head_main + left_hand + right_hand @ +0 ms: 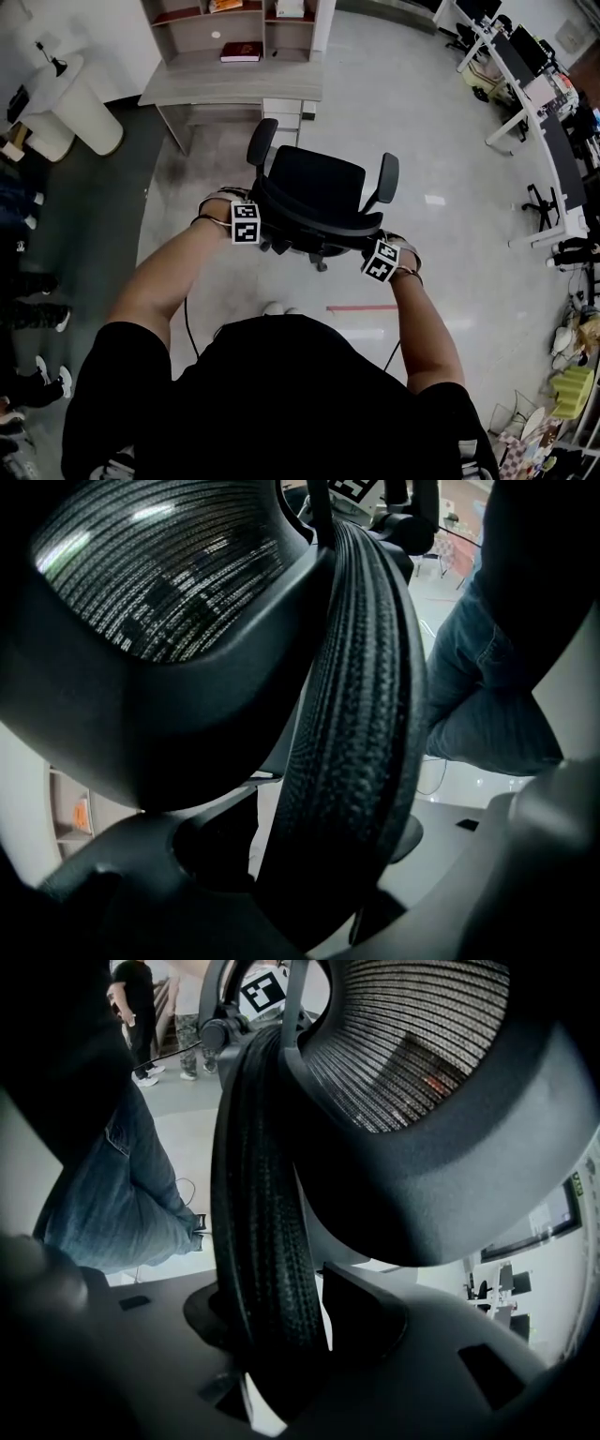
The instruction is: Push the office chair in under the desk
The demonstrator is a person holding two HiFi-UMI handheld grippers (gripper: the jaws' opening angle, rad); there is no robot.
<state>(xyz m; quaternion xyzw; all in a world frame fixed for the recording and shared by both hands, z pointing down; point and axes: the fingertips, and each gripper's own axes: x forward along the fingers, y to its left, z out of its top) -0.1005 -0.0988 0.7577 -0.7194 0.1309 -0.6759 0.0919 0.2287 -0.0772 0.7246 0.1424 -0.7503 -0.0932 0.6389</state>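
Office chair (314, 183) stands on open floor short of the desk (234, 89), seat facing it. It should roll easily on its wheels; the stiff backrest rim (319, 225) is the handhold. Left gripper (251, 217), jaws wide, clamps that rim. Right gripper (380, 253), jaws narrower, does likewise.

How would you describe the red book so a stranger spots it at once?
Find the grey desk beyond the black office chair. At the back of its top, under the shelves, lies the dark red book, the only one lying flat there.
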